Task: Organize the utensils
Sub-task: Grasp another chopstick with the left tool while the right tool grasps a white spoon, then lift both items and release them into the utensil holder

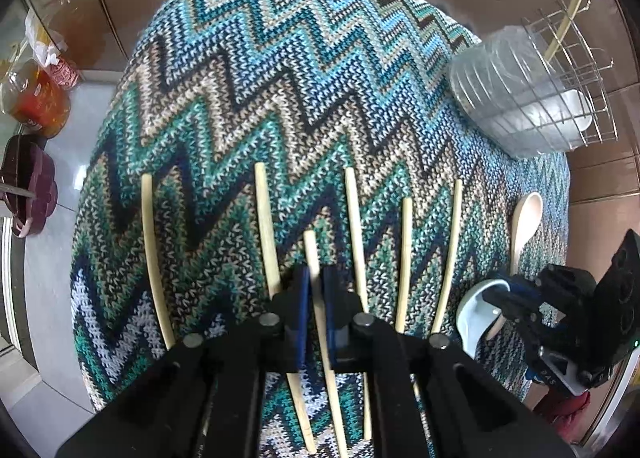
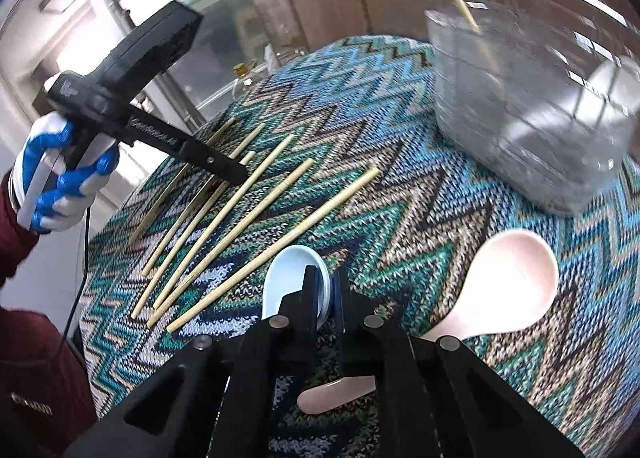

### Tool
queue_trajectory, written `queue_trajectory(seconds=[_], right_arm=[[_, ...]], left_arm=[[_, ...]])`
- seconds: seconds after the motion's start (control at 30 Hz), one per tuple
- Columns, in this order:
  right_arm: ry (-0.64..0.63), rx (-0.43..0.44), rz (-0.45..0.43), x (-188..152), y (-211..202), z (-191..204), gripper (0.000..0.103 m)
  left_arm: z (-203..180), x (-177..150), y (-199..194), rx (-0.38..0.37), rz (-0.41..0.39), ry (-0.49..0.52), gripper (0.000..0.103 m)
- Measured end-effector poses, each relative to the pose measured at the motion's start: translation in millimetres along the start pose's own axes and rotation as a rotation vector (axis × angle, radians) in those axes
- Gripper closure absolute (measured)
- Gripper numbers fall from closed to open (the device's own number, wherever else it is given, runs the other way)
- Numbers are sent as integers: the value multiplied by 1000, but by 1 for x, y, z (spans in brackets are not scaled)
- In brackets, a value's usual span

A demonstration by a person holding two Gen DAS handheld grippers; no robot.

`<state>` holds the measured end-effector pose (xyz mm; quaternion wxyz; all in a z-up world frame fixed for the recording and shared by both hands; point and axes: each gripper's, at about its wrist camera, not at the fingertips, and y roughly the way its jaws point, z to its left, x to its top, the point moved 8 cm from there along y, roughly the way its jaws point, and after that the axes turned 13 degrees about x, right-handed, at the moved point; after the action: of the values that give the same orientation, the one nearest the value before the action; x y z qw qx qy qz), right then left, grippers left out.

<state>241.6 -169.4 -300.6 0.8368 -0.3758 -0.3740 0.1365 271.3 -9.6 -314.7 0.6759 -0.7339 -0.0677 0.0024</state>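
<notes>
Several bamboo chopsticks (image 1: 404, 258) lie side by side on the zigzag knitted cloth (image 1: 280, 77). My left gripper (image 1: 317, 290) is shut on one chopstick (image 1: 316, 270) in the middle of the row; it shows from the side in the right wrist view (image 2: 228, 173). My right gripper (image 2: 326, 290) is shut on the rim of a pale blue ceramic spoon (image 2: 292, 282), seen also in the left wrist view (image 1: 476, 318). A pink spoon (image 2: 508, 282) lies to its right.
A wire rack (image 1: 572, 77) with a clear plastic container (image 1: 504, 89) and one chopstick in it stands at the back right of the cloth. Bottles and a purple holder (image 1: 28, 193) sit on the floor to the left.
</notes>
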Motion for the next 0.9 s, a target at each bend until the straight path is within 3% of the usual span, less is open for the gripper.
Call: queue_trajectory(seconds=[0.23,0.47,0.67,0.9], right_arm=[[-58,-65,-63,0,-26,21,96],[-79,-172,-172,-2,-73,51,96],[-68,-300,-302,1,-125,70,96],[-43,-457,-489,29,-189,73,96]], left_arm=[[0,-10,-14,-29,-48,-12,98],[-9,-32,-65,-83,-178,32,98],[-18,-40,-138,-146,-373,59,98],[-41,-12,-235,-216,-639,54,98]])
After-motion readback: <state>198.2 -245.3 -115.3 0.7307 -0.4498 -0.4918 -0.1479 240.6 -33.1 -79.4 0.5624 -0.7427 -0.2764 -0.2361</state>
